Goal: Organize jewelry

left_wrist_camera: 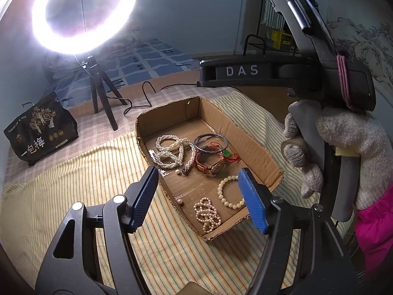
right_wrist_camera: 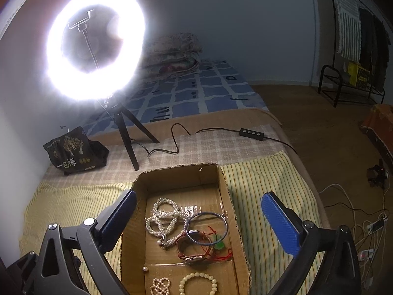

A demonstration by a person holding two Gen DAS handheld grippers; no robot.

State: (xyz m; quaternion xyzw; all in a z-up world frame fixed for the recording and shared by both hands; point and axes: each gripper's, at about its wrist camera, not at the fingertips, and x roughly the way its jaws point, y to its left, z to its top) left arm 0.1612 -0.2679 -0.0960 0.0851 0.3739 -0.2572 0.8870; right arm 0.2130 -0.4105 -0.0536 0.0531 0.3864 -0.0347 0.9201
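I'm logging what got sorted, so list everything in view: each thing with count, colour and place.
cardboard box: one, brown, open, on the striped cloth
pearl necklace: one, white, coiled mid-box
bangle: one, dark, mid-box beside the necklace
watch: one, red strap, mid-box
green charm: one, on red cord, by the watch
bead bracelet: one, cream, near end of box
small pearl bracelet: one, pinkish white, near end
loose pearl: one, white, by the near left wall
striped cloth: one, yellow-green
black bag: one, left, beyond the cloth
ring light: one, white, lit, on a black tripod
left gripper: jaws open, empty
right gripper: jaws open, empty
gloved hand: one, grey glove, pink sleeve
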